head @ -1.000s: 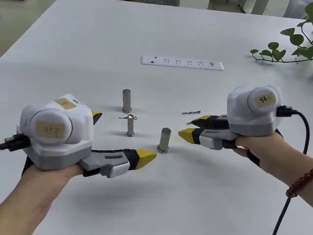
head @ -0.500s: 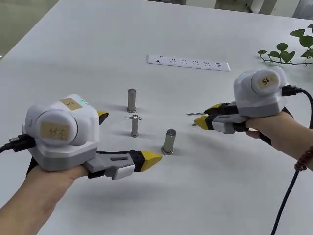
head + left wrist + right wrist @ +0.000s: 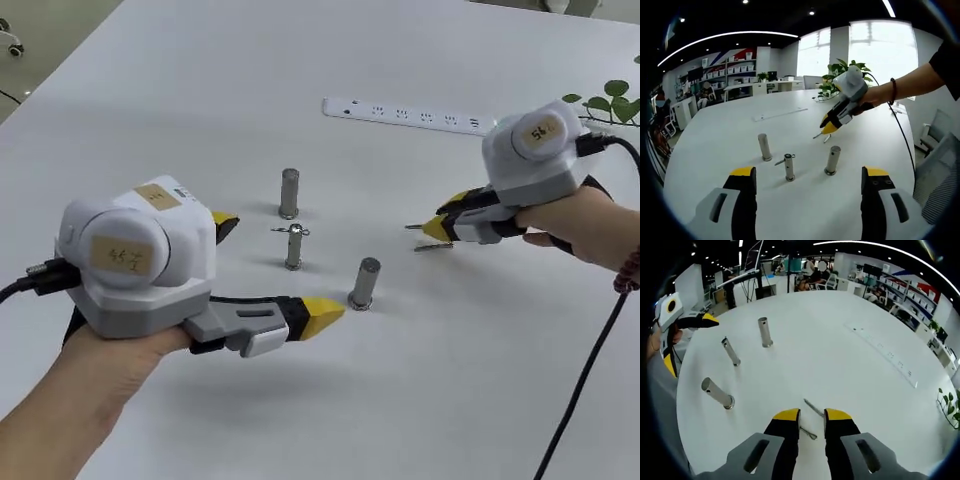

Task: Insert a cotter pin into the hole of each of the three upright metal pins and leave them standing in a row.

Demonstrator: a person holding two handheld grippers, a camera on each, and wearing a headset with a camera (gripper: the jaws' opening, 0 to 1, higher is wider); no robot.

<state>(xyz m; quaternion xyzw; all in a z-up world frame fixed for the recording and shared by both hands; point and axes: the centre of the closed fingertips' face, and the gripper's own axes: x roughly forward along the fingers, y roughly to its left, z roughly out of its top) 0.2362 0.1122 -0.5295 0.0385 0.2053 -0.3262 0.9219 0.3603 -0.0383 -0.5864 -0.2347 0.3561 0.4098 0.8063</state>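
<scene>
- As the right gripper (image 3: 438, 229) pulls back from the front grey metal pin (image 3: 365, 283), its jaws, a narrow gap apart and holding nothing, arrive over two loose silver cotter pins (image 3: 813, 408) on the white bench (image 3: 450, 380).
- And the left gripper (image 3: 273, 268) waits wide open, empty, before the row.
- See the middle metal pin (image 3: 293, 250), which already carries its cotter; a pickup looks next.

plant (image 3: 606, 102) cut by edge, cotter pin (image 3: 808, 432) half-hidden
</scene>
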